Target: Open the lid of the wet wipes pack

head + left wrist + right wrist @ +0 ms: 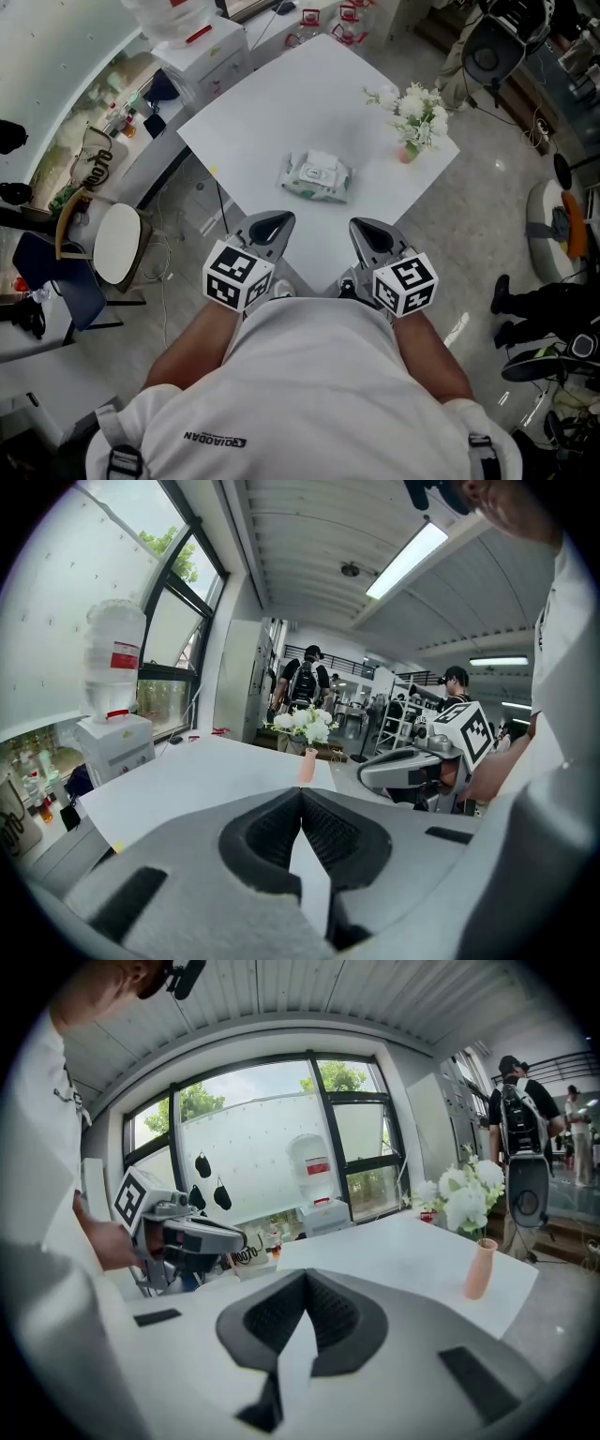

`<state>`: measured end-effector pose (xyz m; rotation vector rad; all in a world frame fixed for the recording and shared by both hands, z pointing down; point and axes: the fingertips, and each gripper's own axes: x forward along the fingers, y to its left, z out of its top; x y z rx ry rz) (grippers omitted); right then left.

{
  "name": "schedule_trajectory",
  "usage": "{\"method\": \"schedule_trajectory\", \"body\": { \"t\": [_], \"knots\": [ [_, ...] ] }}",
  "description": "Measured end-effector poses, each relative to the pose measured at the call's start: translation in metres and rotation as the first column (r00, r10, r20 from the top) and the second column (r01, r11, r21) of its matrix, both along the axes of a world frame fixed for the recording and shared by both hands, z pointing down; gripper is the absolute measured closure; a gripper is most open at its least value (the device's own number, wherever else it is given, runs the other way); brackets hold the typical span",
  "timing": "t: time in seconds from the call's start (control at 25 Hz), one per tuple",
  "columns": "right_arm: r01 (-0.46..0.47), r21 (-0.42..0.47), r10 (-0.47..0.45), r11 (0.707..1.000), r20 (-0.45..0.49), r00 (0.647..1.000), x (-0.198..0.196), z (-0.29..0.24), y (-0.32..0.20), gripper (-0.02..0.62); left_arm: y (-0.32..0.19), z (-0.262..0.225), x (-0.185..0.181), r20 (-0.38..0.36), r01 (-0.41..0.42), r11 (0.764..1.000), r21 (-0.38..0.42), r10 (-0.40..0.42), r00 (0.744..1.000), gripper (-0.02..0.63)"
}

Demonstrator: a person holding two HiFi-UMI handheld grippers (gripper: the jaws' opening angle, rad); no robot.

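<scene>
left claw [279,221]: clenched, empty | right claw [362,228]: clenched, empty | soft white-and-green plastic wet wipes pack [316,176]: ahead of both claws, apart, flat on white square tabletop [309,94]

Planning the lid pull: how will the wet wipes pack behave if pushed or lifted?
The wet wipes pack looks soft and crinkled, so it probably sags when lifted. Lying flat on the smooth table, it likely slides rather than tips.
</scene>
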<state>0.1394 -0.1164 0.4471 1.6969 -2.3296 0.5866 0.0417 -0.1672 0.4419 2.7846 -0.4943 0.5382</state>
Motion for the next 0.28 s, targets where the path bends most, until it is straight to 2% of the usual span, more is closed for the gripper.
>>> {"method": "schedule_trajectory", "body": {
  "t": [0.28],
  "knots": [
    [0.001, -0.008, -0.001, 1.0, -0.008, 1.0, 0.0012, 0.0046, -0.0015, 0.591, -0.0007, 0.0038, 0.0004, 0.006, 0.002, 1.0, -0.003, -0.002, 1.0, 0.607]
  ]
}}
